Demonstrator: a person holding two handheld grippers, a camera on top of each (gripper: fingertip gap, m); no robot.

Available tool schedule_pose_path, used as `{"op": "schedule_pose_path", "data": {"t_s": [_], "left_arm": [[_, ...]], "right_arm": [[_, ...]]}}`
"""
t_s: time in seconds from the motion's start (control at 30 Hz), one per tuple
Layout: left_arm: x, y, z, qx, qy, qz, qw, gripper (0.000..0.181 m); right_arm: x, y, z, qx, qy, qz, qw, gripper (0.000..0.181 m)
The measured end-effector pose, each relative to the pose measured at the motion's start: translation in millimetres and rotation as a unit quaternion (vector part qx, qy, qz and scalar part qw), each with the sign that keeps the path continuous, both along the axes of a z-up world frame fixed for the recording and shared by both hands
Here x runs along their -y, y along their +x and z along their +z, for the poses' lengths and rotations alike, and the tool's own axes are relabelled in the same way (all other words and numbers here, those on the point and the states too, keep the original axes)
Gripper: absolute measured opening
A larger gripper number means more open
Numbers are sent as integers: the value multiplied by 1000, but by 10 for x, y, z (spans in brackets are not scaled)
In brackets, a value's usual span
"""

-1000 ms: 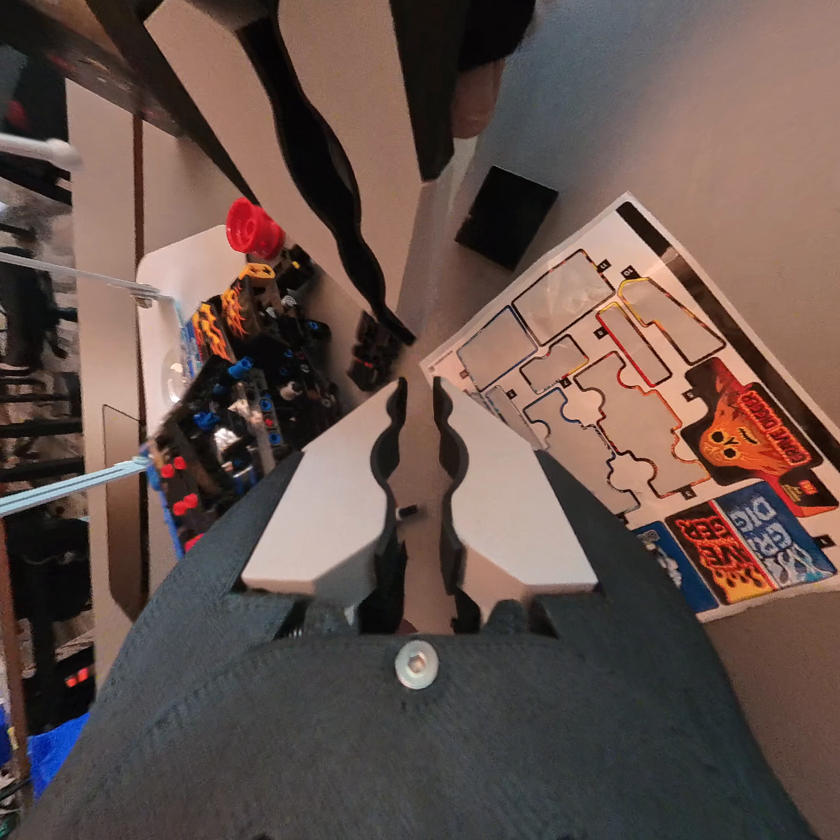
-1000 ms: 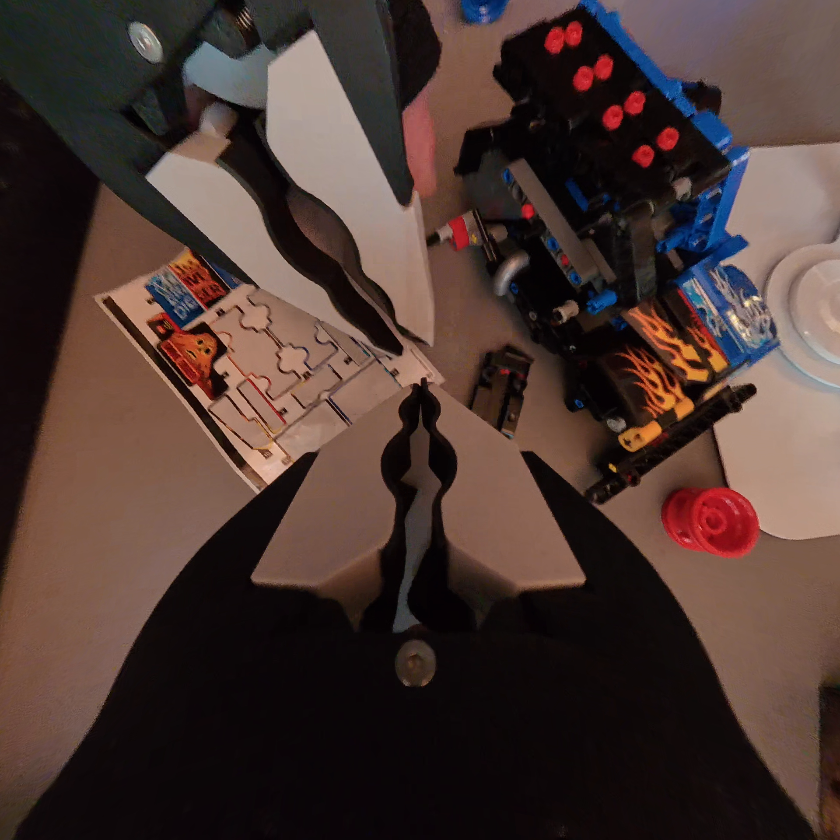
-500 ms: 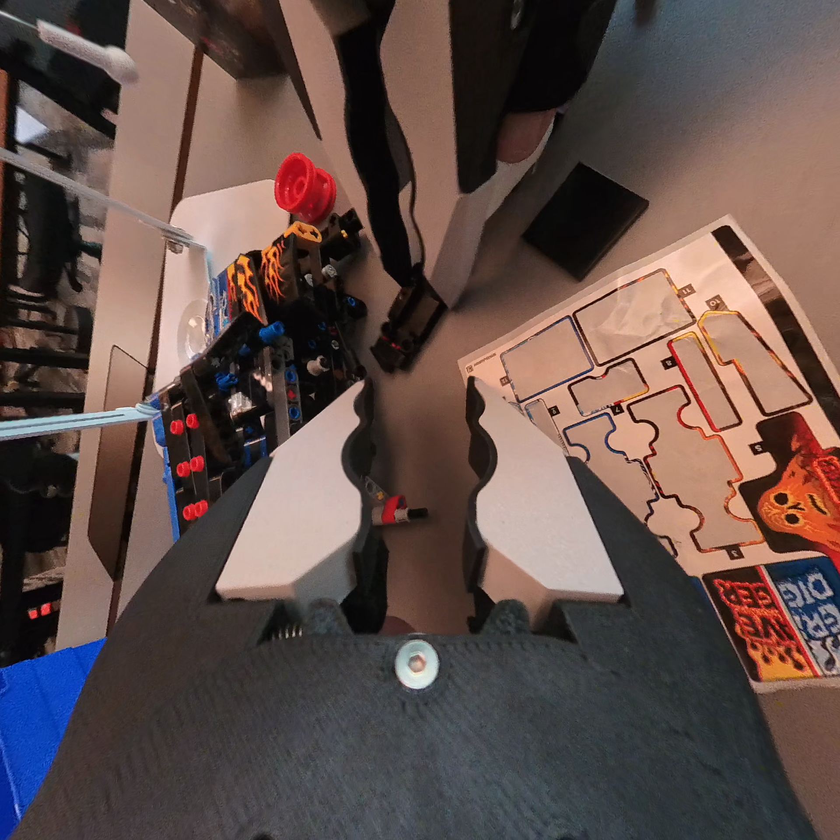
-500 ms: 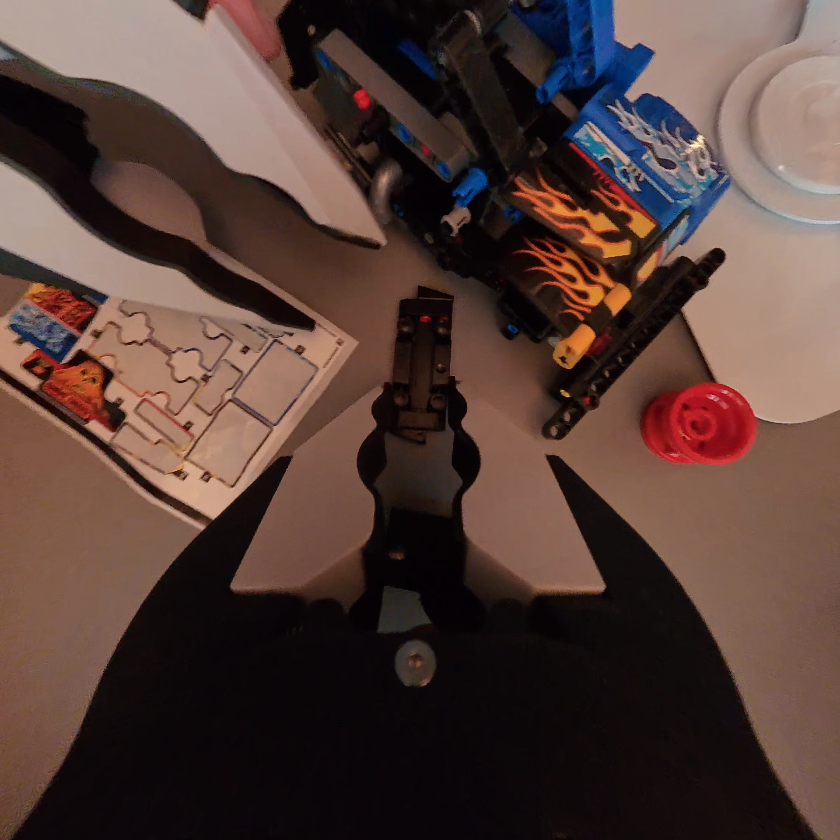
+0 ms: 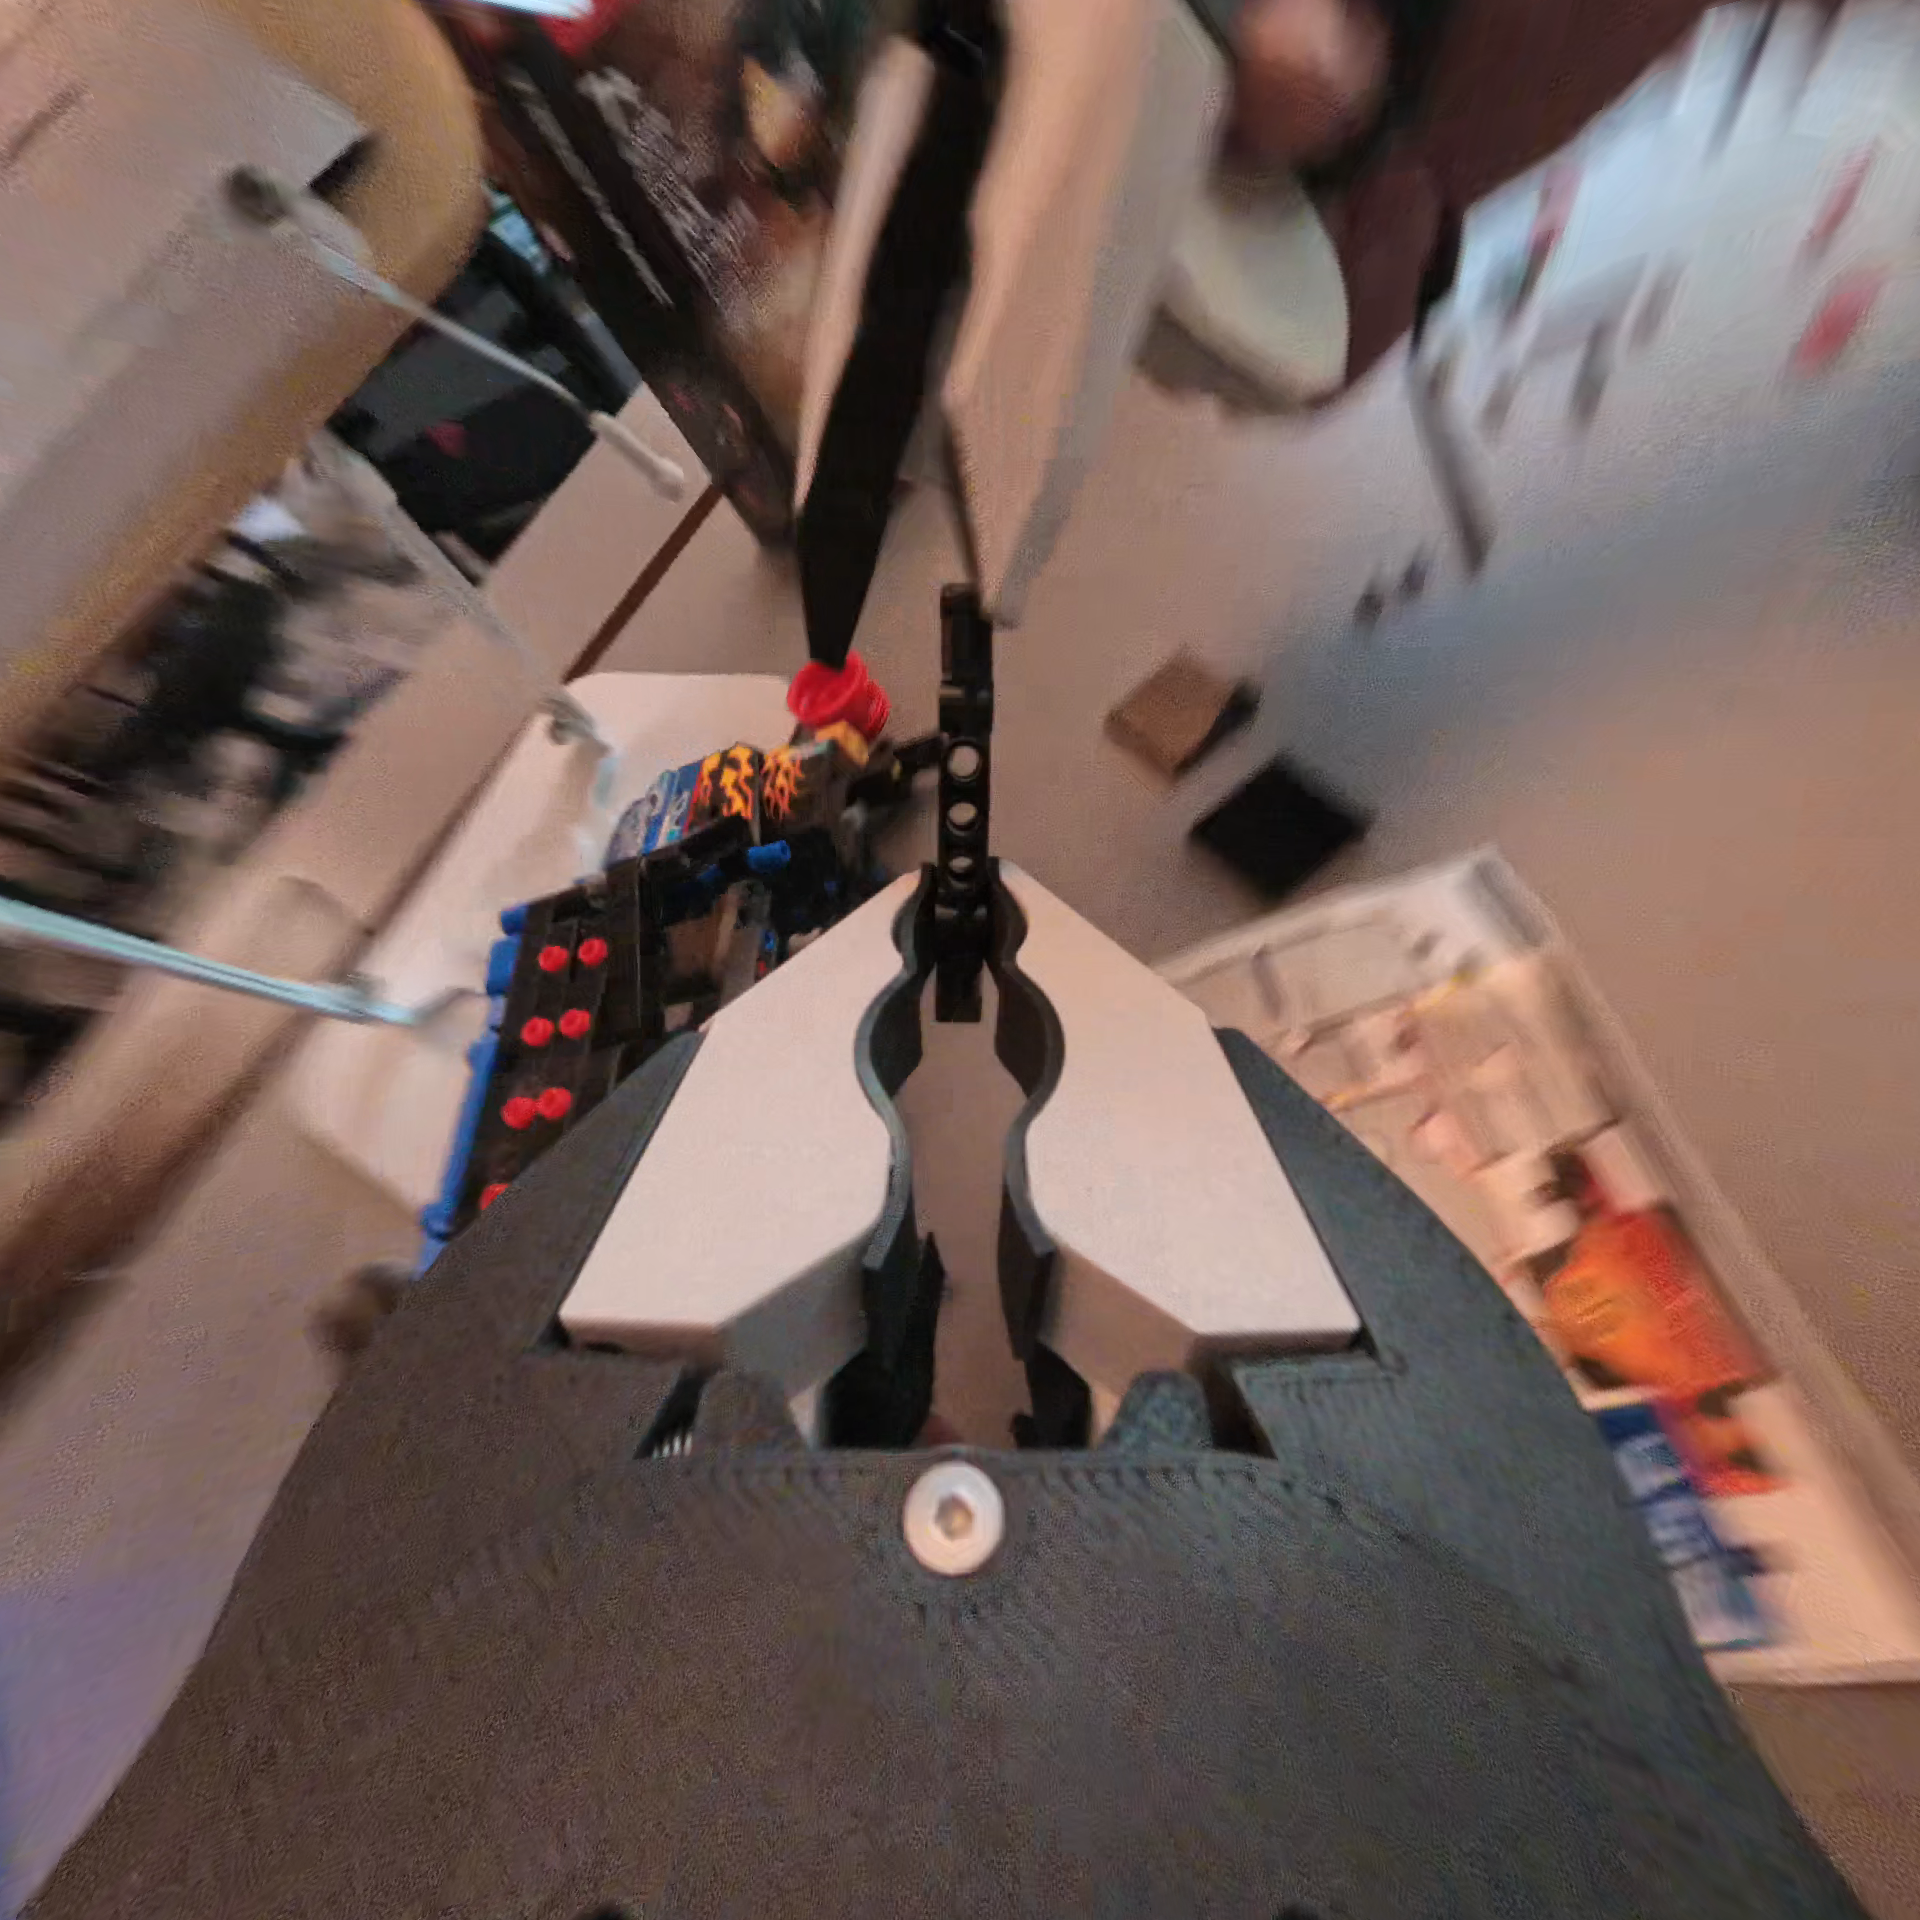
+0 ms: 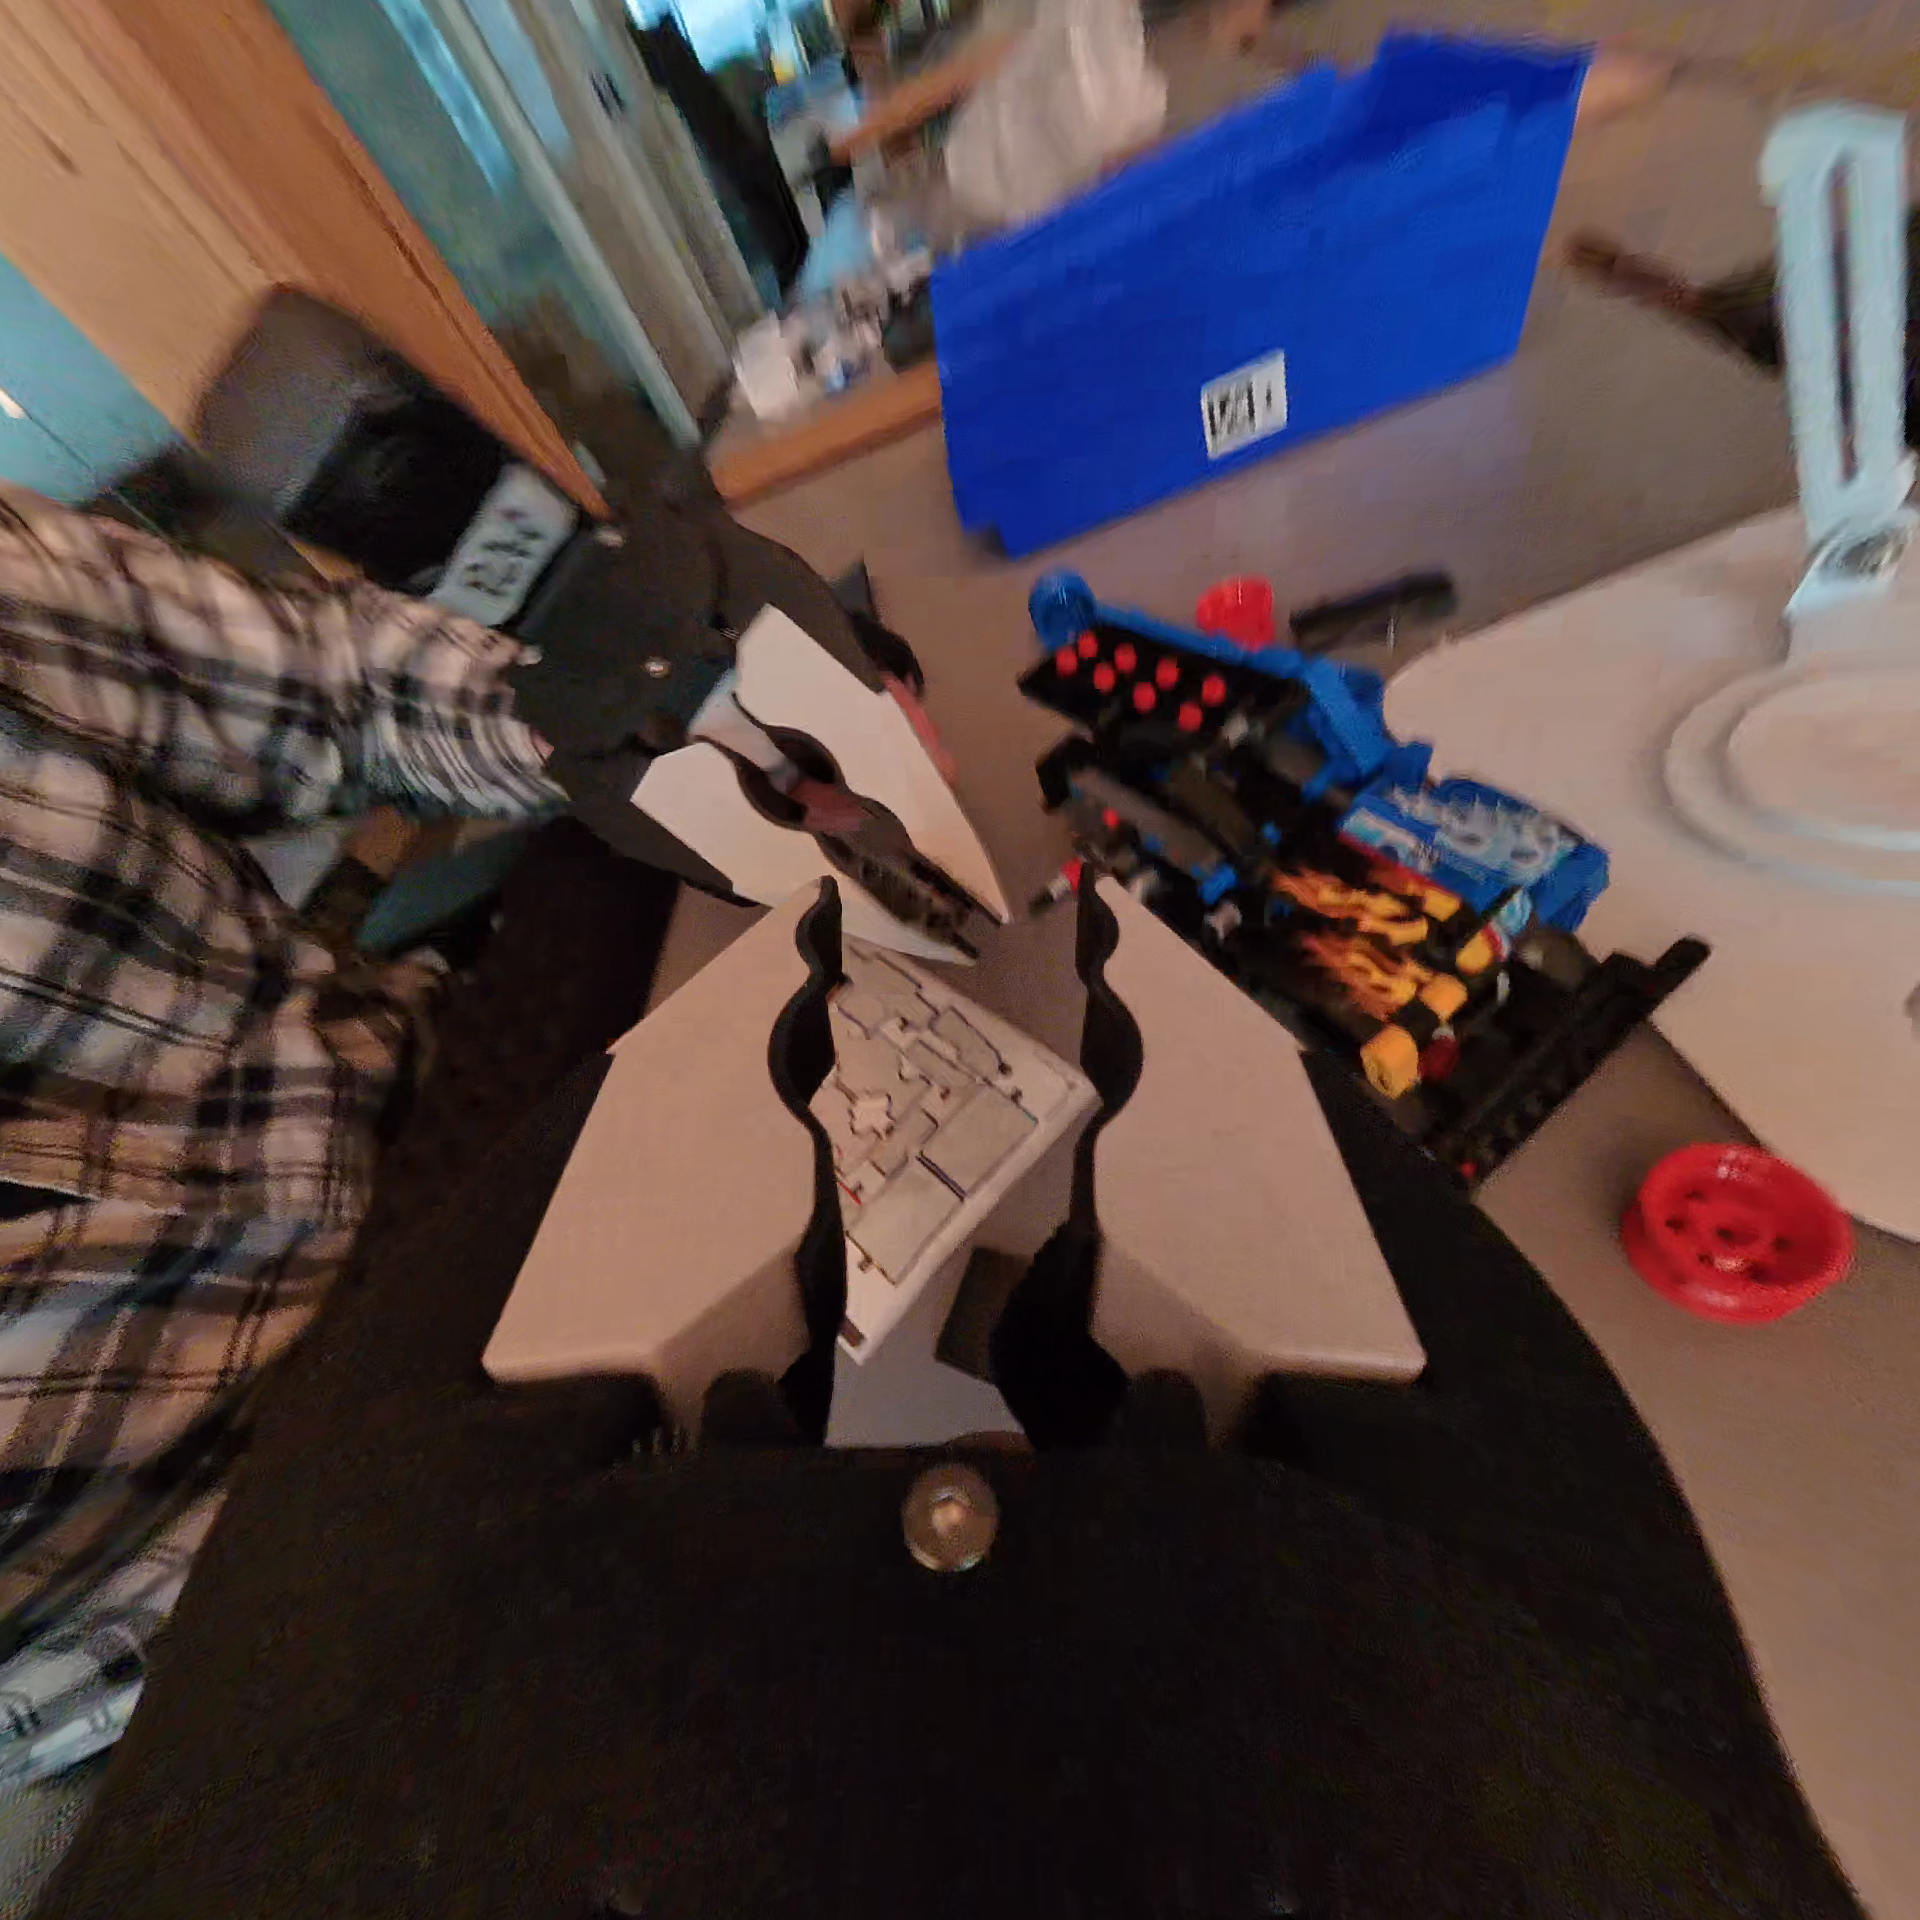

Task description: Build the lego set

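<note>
My left gripper [image 5: 961,883] is shut on a small black lego piece [image 5: 963,790], a short beam with holes that sticks out past the fingertips. It is held above the table beside the black and blue lego model with flame stickers [image 5: 665,914]. In the right wrist view, the left gripper [image 6: 977,930] holds the piece [image 6: 904,883] just left of the model [image 6: 1299,852]. My right gripper [image 6: 956,883] is open and empty above the sticker sheet [image 6: 935,1101]. It also shows in the left wrist view [image 5: 914,613], just beyond the piece. Both views are blurred.
A red wheel [image 6: 1735,1231] lies at the right, another [image 6: 1236,608] behind the model. A long black beam [image 6: 1558,1060] lies along the model's near side. A blue bin [image 6: 1247,281] stands behind, a white stand base [image 6: 1621,810] at right. A black tile [image 5: 1278,826] lies near the sheet [image 5: 1507,1195]. Left tips to right tips: about 5 centimeters. Between my left fingertips and the black tile [image 5: 1278,826] there is roughly 9 centimeters.
The black piece lay on the table between my right jaws. Now my left gripper, open before, is shut on it and has lifted it. My right gripper has opened wide and pulled back.
</note>
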State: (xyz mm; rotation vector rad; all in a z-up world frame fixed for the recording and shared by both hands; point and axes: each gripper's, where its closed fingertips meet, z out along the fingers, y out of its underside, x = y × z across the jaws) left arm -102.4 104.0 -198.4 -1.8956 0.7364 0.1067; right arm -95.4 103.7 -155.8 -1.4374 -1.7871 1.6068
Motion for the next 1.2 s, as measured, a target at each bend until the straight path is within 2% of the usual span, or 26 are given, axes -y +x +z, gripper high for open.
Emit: {"op": "schedule_pose_path", "data": {"t_s": [0.07, 0.13, 0.27, 0.43, 0.5, 0.53, 0.63, 0.8, 0.87, 0.93, 1.03, 1.1, 1.2], "left_arm": [[34, 59, 234, 198, -8, -14, 980, 6], [76, 71, 473, 344, 0, -42, 938, 6], [90, 11, 618, 453, -2, -47, 890, 6], [116, 86, 632, 498, -16, -65, 864, 6], [124, 112, 622, 498, -15, -69, 864, 6], [117, 111, 601, 487, -11, -63, 871, 6], [90, 104, 581, 418, 30, -36, 907, 7], [-10, -125, 595, 232, 132, 63, 962, 7], [-24, -120, 619, 157, 162, 76, 971, 6], [-35, -118, 640, 86, 189, 90, 974, 7], [-39, -114, 630, 81, 179, 78, 977, 7], [17, -114, 629, 79, 168, 54, 981, 14], [128, -148, 698, 130, 127, 25, 983, 22]], "right_arm": [[-10, 15, 159, -29, -9, -5, 1000, 44], [21, 1, 206, -38, -4, -10, 999, 42], [168, -56, 276, -52, -2, -3, 999, 35], [255, -143, 416, -84, -36, -15, 996, 21], [243, -168, 398, -84, -41, -22, 995, 17], [219, -187, 376, -79, -38, -32, 996, 23], [219, -230, 309, -57, -15, -50, 997, 30], [260, -314, 394, -59, 26, -104, 992, 45], [260, -353, 391, -63, 53, -128, 988, 29], [252, -374, 392, -76, 81, -144, 983, 25], [203, -357, 392, -83, 143, -153, 974, 24], [130, -327, 368, -87, 240, -160, 954, 24], [97, -305, 384, -95, 345, -166, 919, 24]]}}
